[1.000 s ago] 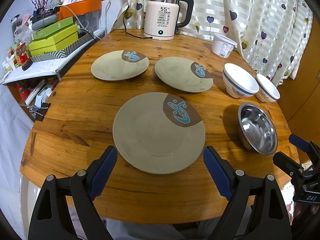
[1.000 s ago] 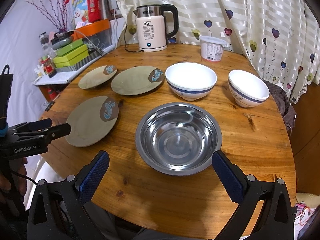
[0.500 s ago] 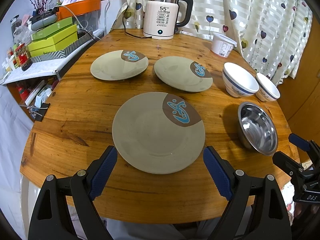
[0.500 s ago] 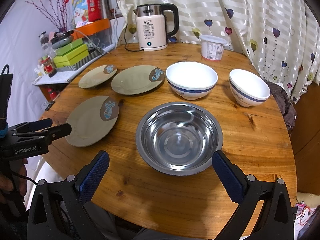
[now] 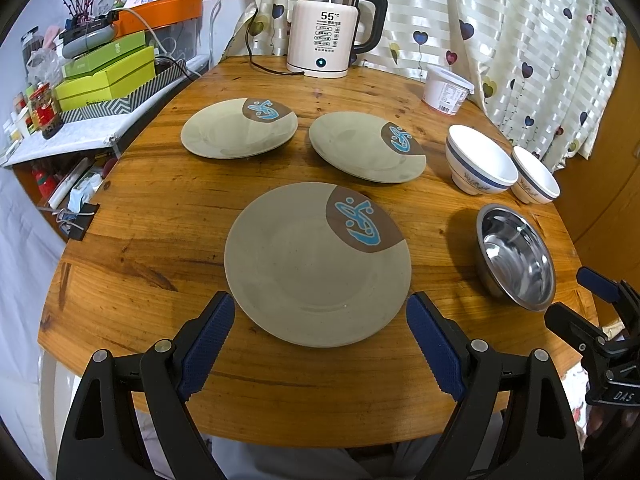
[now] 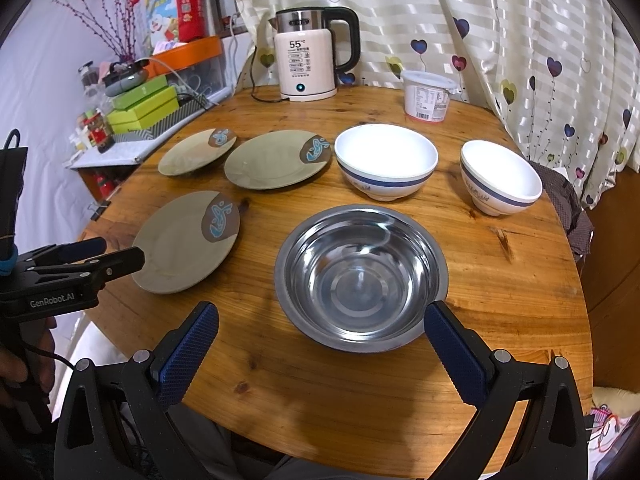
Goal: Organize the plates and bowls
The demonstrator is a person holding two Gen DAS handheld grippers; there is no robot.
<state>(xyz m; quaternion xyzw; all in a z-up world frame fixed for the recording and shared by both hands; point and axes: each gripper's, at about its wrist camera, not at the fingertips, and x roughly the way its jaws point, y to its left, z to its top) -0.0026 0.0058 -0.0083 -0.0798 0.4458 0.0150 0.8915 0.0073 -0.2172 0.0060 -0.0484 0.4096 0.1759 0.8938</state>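
Counted on round wooden table point(image 6: 500, 280): three plates, same olive glaze with brown-and-blue patch — near plate point(image 5: 316, 264), far left plate point(image 5: 236, 130), far right plate point(image 5: 366, 148). Three bowls: one steel bowl point(image 6: 360, 276), two white bowls with blue band — bigger one point(image 6: 386, 166), smaller one point(image 6: 500, 176). One kettle point(image 6: 306, 56). One white lidded tub point(image 6: 428, 96). Two grippers were in view: left gripper point(image 5: 316, 344), right gripper point(image 6: 320, 356). On side shelf, two green boxes point(image 5: 106, 68) were stacked.
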